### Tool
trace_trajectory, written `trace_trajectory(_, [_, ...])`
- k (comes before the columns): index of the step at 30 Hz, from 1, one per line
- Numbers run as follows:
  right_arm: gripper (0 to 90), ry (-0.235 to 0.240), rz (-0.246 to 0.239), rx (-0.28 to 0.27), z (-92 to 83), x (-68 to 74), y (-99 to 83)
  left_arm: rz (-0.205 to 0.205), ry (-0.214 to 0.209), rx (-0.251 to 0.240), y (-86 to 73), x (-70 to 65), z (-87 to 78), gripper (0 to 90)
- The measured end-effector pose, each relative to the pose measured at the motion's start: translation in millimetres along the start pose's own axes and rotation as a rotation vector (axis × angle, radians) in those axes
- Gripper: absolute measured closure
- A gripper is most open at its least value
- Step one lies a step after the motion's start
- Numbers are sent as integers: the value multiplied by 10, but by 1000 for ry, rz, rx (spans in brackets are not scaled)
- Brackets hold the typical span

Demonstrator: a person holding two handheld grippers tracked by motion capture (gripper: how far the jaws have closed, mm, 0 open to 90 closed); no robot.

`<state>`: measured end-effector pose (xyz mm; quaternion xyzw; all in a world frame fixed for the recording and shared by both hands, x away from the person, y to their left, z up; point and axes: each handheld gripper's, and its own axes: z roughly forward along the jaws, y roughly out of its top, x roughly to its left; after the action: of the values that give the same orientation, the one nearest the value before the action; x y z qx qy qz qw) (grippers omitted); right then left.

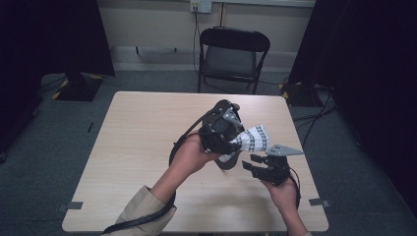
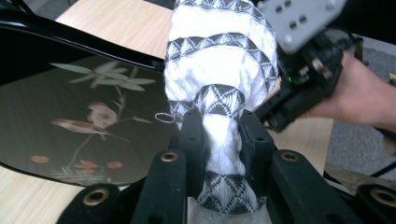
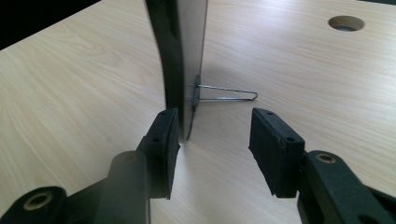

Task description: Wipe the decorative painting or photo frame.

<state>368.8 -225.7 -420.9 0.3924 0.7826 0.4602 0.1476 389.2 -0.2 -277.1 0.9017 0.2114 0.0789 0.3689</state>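
Left hand-held gripper (image 2: 219, 135) clamping patterned cloth (image 2: 219, 60), right hand-held gripper (image 3: 215, 140) open beside mirror (image 3: 180, 51)

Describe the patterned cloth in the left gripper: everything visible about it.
The cloth is white, soft-looking fabric crossed by dark bands of small triangle patterns. It is bunched into a thick roll, pinched at its narrow part between the shut pads of the left gripper, with the fuller end bulging beyond them. In the high view it sticks out to the right, above the table. It sits against the dark mirror-like panel, which shows a bird-and-branch picture.
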Motion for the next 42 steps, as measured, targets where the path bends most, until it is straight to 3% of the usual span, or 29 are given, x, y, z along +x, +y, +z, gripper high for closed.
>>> trace_trajectory(12, [514,52,-20,-10,59,77,21,-22,57,0,67,114,-54,743])
trace_trajectory(24, [533,53,-14,-33,126,98,59,-44,111,-10,124,219,-107,744])
trace_trajectory(42, [685,39,27,-15,211,113,77,-65,158,-2,212,317,-190,745])
